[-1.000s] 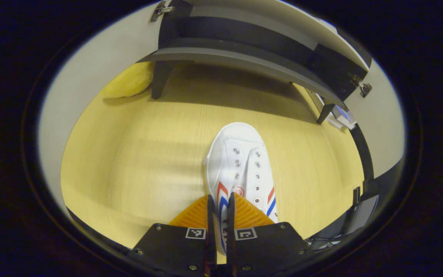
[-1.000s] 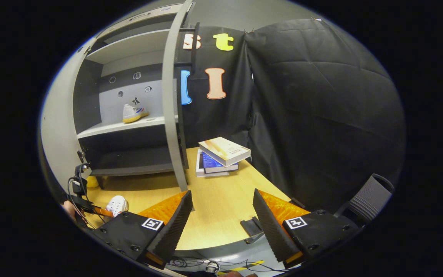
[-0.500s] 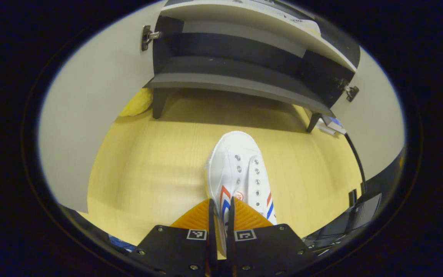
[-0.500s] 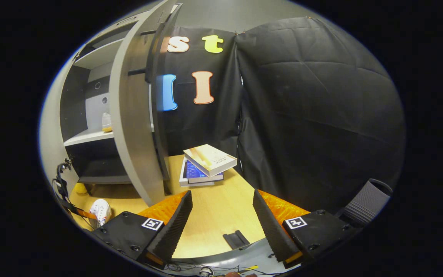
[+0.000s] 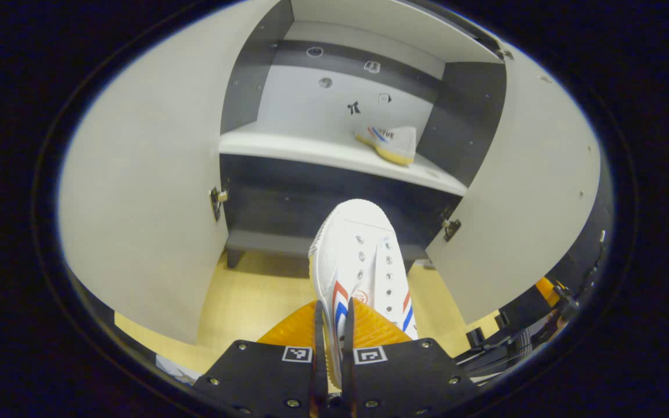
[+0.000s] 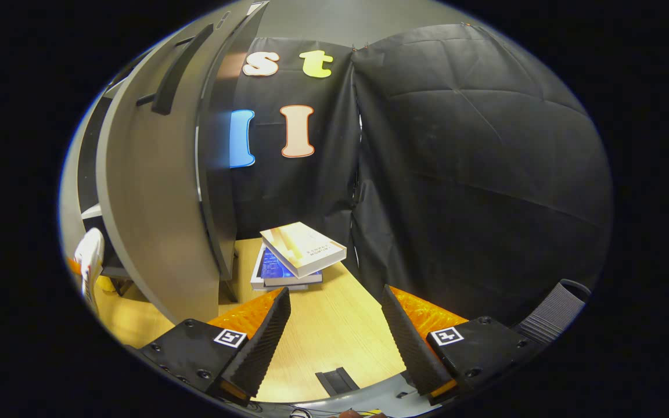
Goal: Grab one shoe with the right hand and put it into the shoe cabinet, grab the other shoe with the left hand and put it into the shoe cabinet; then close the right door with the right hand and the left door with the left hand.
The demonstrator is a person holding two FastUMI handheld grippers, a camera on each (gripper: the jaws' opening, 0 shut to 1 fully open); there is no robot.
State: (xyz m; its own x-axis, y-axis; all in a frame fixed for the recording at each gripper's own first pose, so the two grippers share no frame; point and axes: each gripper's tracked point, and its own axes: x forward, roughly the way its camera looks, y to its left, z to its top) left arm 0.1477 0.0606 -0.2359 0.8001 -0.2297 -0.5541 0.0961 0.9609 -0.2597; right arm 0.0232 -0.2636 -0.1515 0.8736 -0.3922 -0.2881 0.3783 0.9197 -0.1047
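Note:
My left gripper point(image 5: 333, 331) is shut on the collar edge of a white canvas shoe point(image 5: 360, 261) with red and blue stripes, held in the air with its toe toward the open shoe cabinet point(image 5: 323, 110). The other shoe point(image 5: 389, 142) lies on the cabinet's pale middle shelf point(image 5: 288, 148), right of centre. Both doors stand open: the left door point(image 5: 143, 191) and the right door point(image 5: 514, 191). In the right gripper view, my right gripper point(image 6: 334, 325) is open and holds nothing, beside the outer face of the right door point(image 6: 148, 203); the held shoe point(image 6: 89, 255) shows at the far left.
A stack of books point(image 6: 294, 258) lies on the wooden table point(image 6: 328, 331) behind the right door, against the black cloth wall. A small black clip point(image 6: 336, 380) rests near the table's front edge. Cables and a stand point(image 5: 549, 313) sit right of the cabinet.
My left gripper has lifted the shoe off the table and tilted up toward the cabinet's opening. My right gripper has swung right, so the door's outer face hides the cabinet inside.

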